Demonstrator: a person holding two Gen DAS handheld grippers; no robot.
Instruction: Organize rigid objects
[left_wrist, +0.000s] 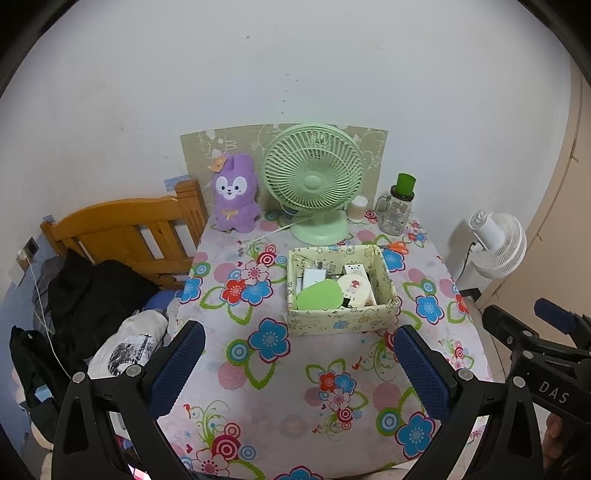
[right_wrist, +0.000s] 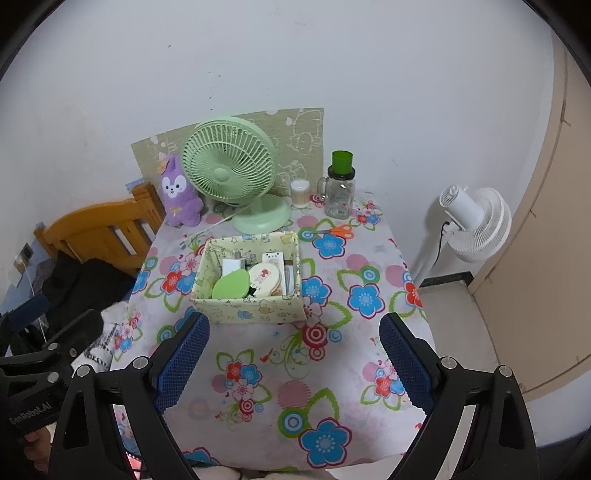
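Left wrist view: the left gripper (left_wrist: 297, 363) hangs over the flowered-cloth counter (left_wrist: 236, 373), jaws spread, nothing between them.
Right gripper (right_wrist: 293, 360): jaws spread wide, empty, near the box's front wall.
Box: a pale yellow printed fabric box (left_wrist: 341, 318) sits mid-counter, in front of the mint green desk fan (left_wrist: 313, 181).
Contents: a flat green oval case (left_wrist: 318, 295), a round cream tin (left_wrist: 352, 290) and white plugs crowd together inside.
Loose item: orange-handled scissors (right_wrist: 334, 230) lie behind the box, long axis across the counter, handles to the right.
Step advice: probably collect the scissors; approach from above, close across the blades, and clear the glass jar (right_wrist: 339, 197).
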